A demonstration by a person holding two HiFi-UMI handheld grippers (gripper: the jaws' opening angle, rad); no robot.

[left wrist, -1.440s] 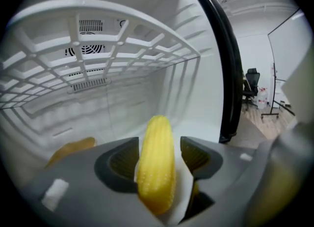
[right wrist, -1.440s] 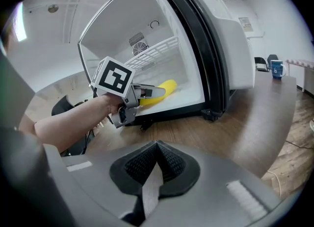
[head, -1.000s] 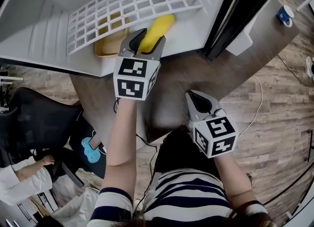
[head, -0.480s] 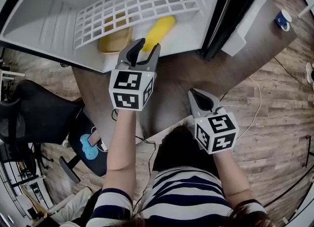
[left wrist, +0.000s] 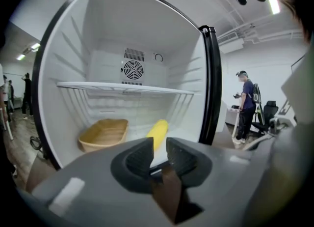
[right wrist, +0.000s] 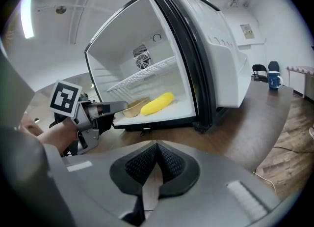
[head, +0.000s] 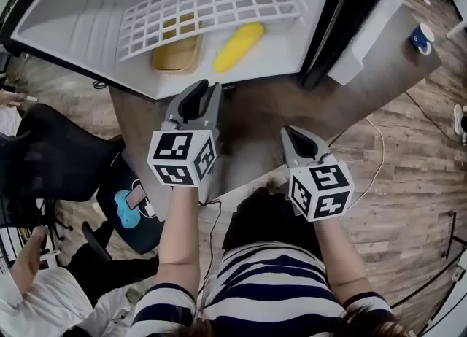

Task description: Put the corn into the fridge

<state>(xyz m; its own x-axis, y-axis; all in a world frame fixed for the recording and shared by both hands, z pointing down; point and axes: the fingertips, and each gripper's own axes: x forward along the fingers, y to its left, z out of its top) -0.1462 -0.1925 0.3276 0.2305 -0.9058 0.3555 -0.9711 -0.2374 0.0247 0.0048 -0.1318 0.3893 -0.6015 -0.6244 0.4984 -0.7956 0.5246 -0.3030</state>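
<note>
In the head view, the small fridge [head: 66, 29] stands open on the brown table [head: 270, 106]. The corn [head: 238, 46] lies on the fridge floor under the white wire shelf [head: 211, 4]. It is just beside a shallow wooden basket [head: 176, 55] and does not touch it. The left gripper [head: 198, 98] hovers outside the opening, above the table's near edge, pointing at the fridge. The right gripper [head: 298, 138] is lower and to the right, over the table. A blue mug [head: 421, 36] stands on the table beyond the fridge door [head: 365, 22].

In the left gripper view, the fingers [left wrist: 137, 159] stand a narrow gap apart with nothing between them. Past that gap the corn shows on the fridge floor, to the right of the basket. A round fan grille [left wrist: 132, 69] sits on the back wall above the shelf. A person [left wrist: 245, 105] stands far off at the right.

In the right gripper view, that gripper's fingers meet at the tips and hold nothing. The left gripper shows at the left, well short of the corn, which lies inside the fridge. The door is swung wide.
</note>
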